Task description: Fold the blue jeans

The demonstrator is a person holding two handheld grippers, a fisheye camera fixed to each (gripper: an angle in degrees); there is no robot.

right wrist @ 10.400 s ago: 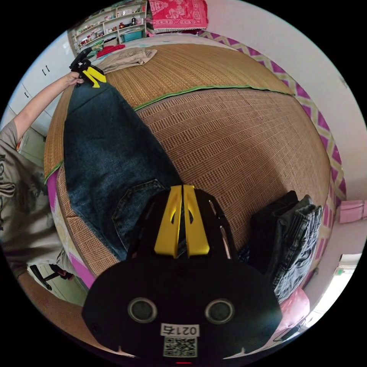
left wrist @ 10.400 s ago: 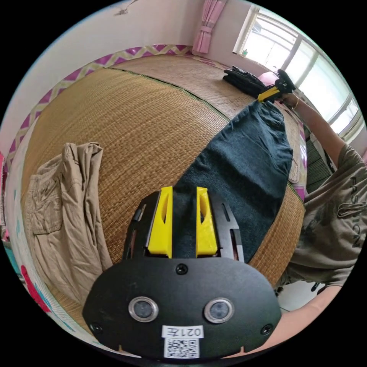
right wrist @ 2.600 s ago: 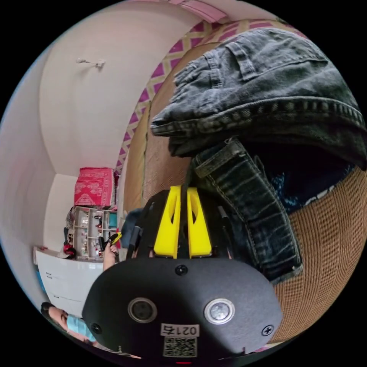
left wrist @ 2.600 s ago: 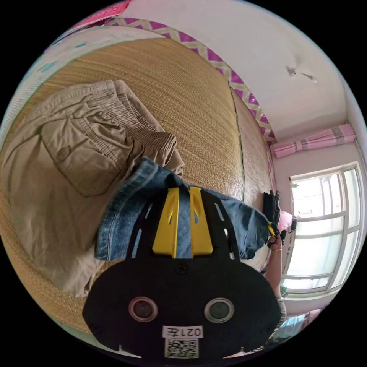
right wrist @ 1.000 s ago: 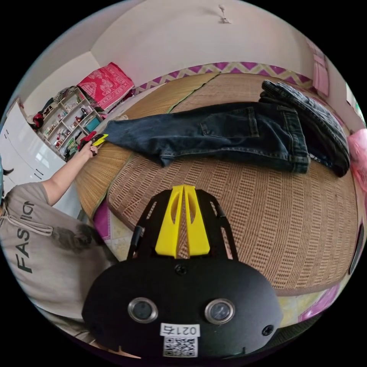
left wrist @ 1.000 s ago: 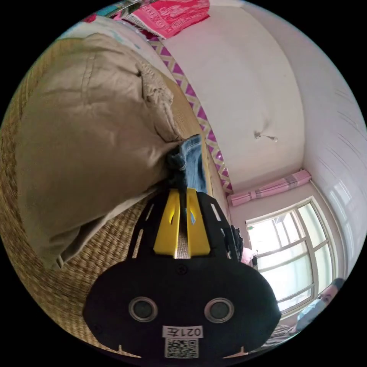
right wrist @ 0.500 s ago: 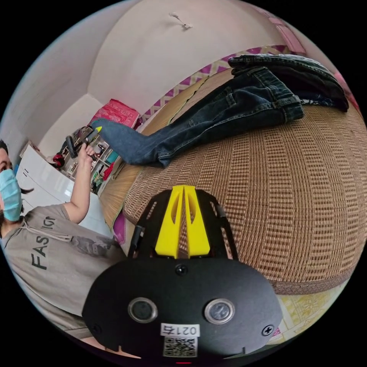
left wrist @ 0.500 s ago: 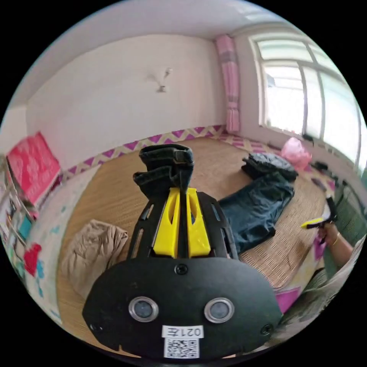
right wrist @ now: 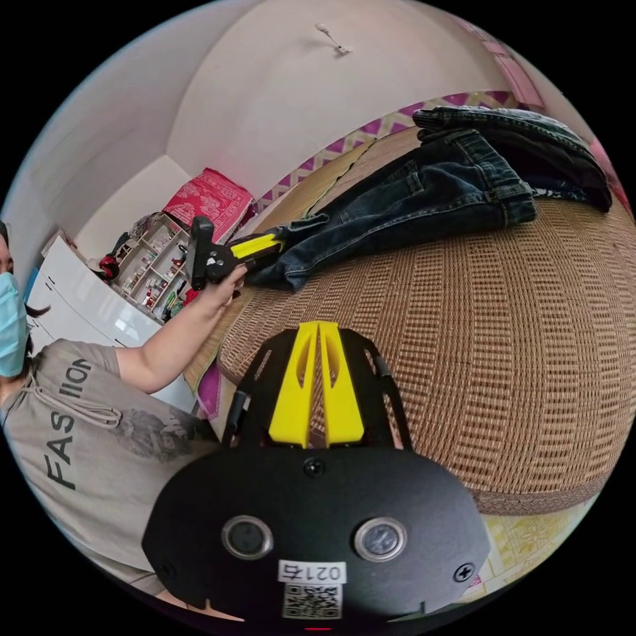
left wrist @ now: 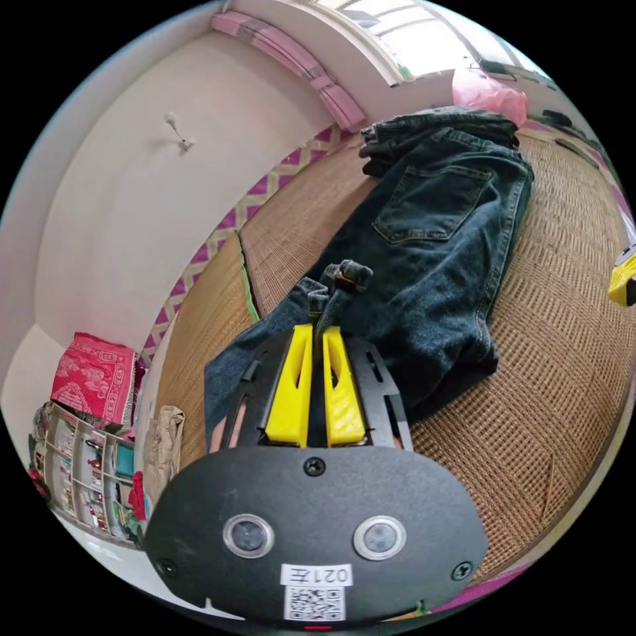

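Woven mat is carrying the blue jeans; left gripper is pinching their hem between closed jaws; right gripper is hovering near the mat's edge, jaws closed, empty.

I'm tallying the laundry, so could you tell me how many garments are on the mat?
3: the blue jeans held mid-mat, a dark folded pile behind their waistband (may hold several), and tan trousers near the shelves.

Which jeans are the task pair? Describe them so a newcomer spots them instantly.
On the woven straw mat, a folded dark pile sits at the far end near the window. The blue jeans lie spread flat just before it, back pocket up, hems pinched in the left gripper.
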